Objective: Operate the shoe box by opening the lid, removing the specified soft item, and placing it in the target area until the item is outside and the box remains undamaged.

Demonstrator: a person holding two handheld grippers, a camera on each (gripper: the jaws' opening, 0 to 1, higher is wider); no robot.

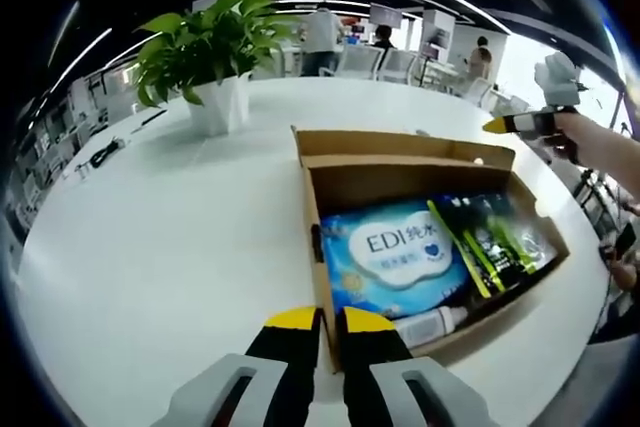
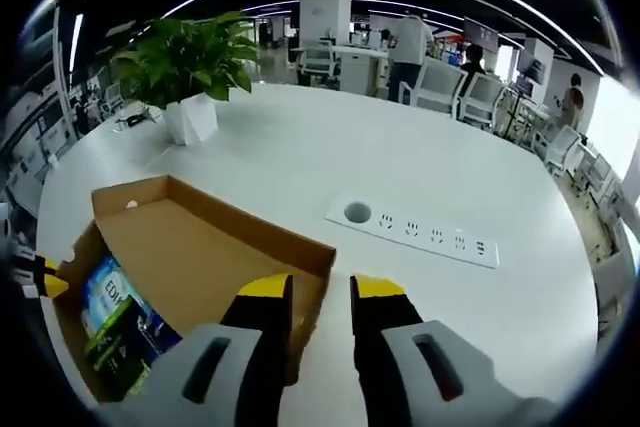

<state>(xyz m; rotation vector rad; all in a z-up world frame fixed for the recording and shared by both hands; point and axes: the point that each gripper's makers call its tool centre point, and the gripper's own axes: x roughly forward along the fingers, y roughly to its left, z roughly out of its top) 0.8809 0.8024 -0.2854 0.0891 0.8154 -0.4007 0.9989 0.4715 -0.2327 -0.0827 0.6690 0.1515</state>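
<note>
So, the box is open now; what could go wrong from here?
Left gripper straddles the near wall of the shoe box; pulling could tear or drag the cardboard. The blue wipes pack lies tight beside a dark green pack, so the wrong item might come out. Right gripper at the raised lid could crease it.

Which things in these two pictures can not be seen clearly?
- Left gripper view: white tube in the cardboard box, near wall hides its lower part.
- Right gripper view: blue EDI pack, box wall and frame edge cut it.
- Dark green packet: print too small to read.
</note>
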